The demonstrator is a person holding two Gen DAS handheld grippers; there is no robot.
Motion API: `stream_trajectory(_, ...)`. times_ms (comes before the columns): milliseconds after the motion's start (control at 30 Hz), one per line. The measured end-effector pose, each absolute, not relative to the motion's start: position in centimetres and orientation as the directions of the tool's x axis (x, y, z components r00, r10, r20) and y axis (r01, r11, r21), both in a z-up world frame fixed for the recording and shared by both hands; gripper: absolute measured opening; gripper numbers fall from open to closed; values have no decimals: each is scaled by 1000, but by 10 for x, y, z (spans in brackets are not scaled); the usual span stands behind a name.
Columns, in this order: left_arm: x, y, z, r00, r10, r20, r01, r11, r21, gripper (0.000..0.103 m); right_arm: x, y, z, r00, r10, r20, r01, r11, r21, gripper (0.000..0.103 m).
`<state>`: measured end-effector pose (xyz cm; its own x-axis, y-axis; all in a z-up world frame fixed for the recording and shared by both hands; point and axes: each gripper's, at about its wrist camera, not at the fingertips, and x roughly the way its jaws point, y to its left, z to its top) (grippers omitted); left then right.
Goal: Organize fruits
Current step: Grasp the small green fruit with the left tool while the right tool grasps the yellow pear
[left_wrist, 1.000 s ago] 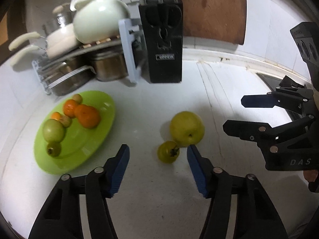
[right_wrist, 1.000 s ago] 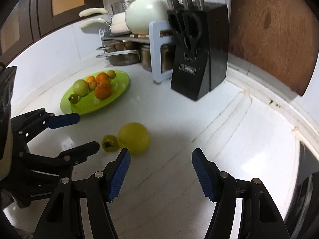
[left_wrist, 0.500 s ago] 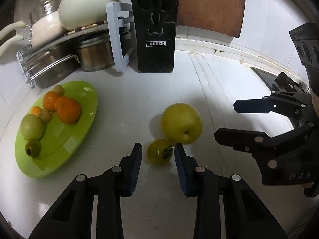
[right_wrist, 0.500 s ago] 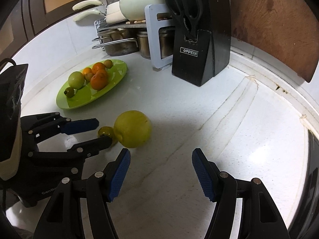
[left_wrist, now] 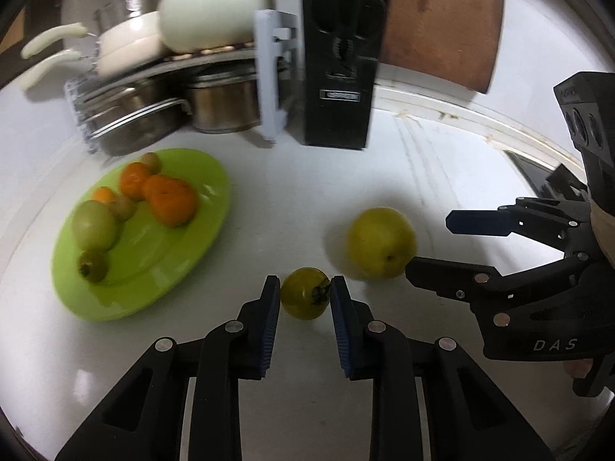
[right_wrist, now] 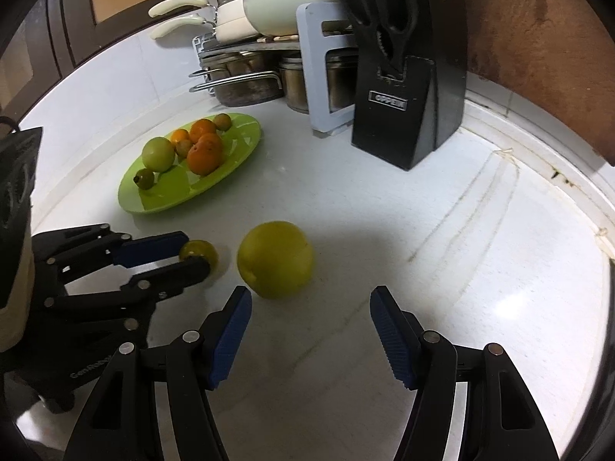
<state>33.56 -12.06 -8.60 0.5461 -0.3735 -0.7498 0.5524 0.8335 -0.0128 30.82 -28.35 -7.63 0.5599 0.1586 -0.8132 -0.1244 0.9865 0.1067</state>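
Observation:
My left gripper [left_wrist: 303, 296] is shut on a small yellow-green fruit with a dark stem [left_wrist: 305, 297], which also shows in the right wrist view [right_wrist: 200, 252]. A large yellow round fruit [left_wrist: 380, 241] lies on the white counter just right of it. My right gripper [right_wrist: 307, 326] is open and empty, with the large yellow fruit [right_wrist: 275, 259] just ahead of its left finger. A green plate [left_wrist: 192, 246] at the left holds oranges [left_wrist: 171, 199], a green apple [left_wrist: 94, 224] and small fruits.
A black knife block [left_wrist: 340, 77] stands at the back, beside a rack with steel pots [left_wrist: 219, 103] and a white kettle [left_wrist: 215, 15]. A wooden board [left_wrist: 442, 19] leans on the back wall. A sink edge [right_wrist: 599, 238] is at the far right.
My left gripper has closed from wide open onto the small yellow-green fruit. My right gripper has come closer to the large yellow fruit and stays open.

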Motion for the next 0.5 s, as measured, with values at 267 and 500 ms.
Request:
stream_trajectory(267,339,-101,-83,572,-331,-751,493,870,-8,24,329,-266,-87,534,183,-825,-160,981,113,65)
stream_trajectory(500,345,-98,-85,573,-337,-747,479,877,-29,14,338,-260,-95,507,186,-842,-165,979,117,53)
